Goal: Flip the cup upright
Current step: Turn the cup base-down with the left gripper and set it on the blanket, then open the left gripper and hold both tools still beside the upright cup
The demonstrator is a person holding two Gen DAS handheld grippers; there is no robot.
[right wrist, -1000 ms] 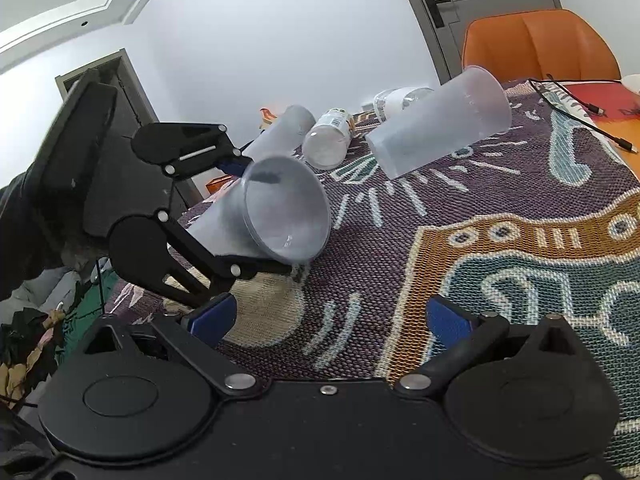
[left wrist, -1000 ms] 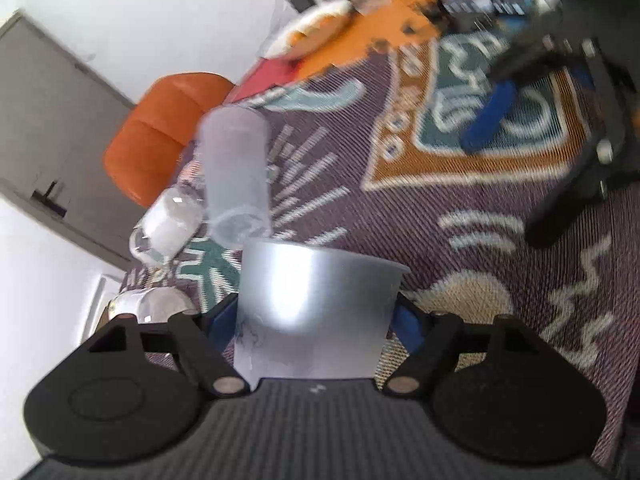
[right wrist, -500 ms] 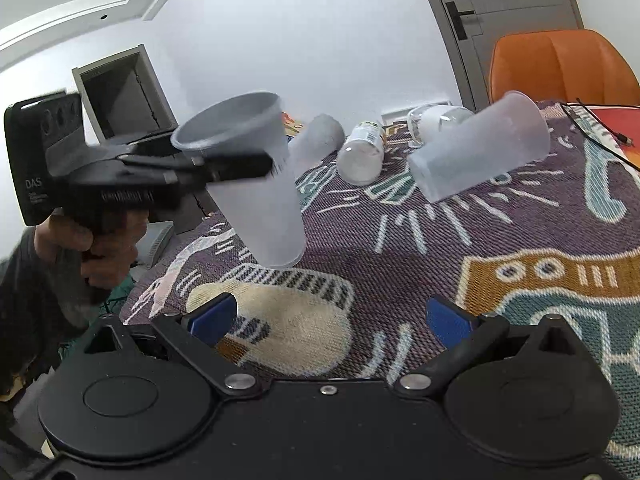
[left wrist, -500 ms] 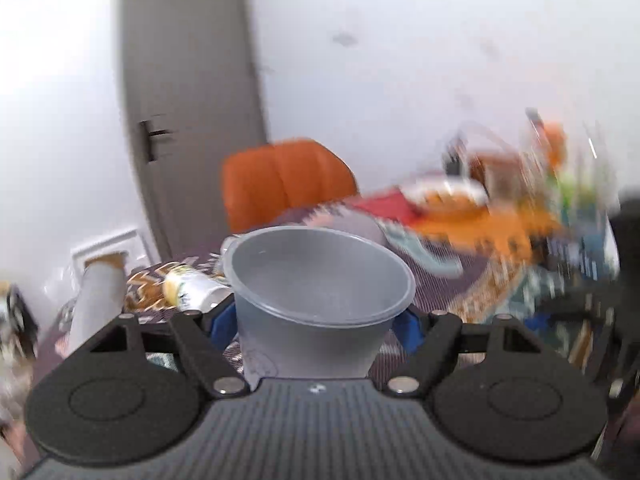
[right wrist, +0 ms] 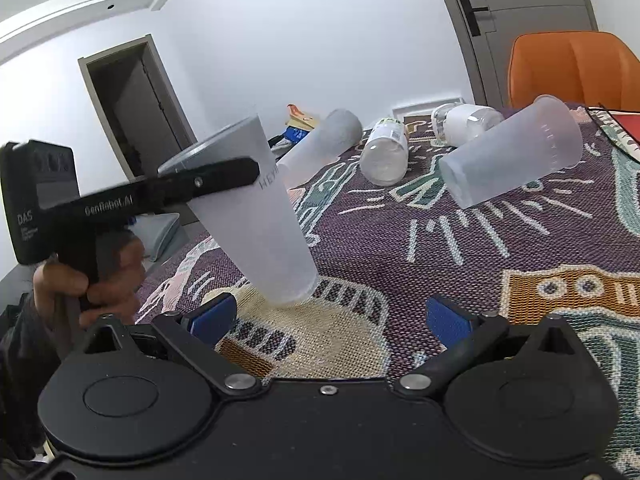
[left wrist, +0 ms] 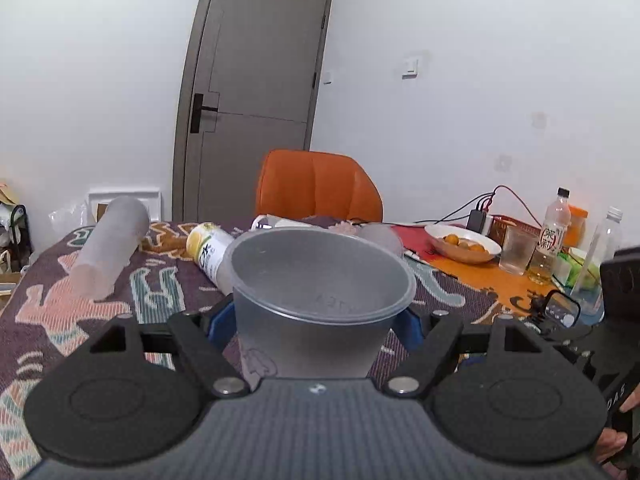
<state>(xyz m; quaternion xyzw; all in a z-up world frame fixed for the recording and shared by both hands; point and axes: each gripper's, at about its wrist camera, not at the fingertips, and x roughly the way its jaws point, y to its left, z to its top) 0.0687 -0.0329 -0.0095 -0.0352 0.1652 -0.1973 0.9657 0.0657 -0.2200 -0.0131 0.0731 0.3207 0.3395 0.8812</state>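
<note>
The cup (left wrist: 320,300) in my left tongs (left wrist: 316,322) is a tall frosted, translucent plastic tumbler — mouth up, rim wide and round, empty inside. Seen from my right side, it (right wrist: 260,216) leans a little, top tipped away from the orange chair (right wrist: 572,68), its narrow base touching — or just above — the cream patch of the woven cloth (right wrist: 460,264). Faint lettering marks its wall near the rim.

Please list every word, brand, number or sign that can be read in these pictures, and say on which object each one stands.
"GenRobot.AI": on the side of the left gripper, in the right wrist view.
"DAS": on that gripper's rear housing; the smaller lines under it are too small to read.
"HEY": on the wall of the held cup; the rest is cut off.
Two red characters on the tea bottle: too small to read surely.
Print on the lying bottle: blurred, unreadable.
</note>
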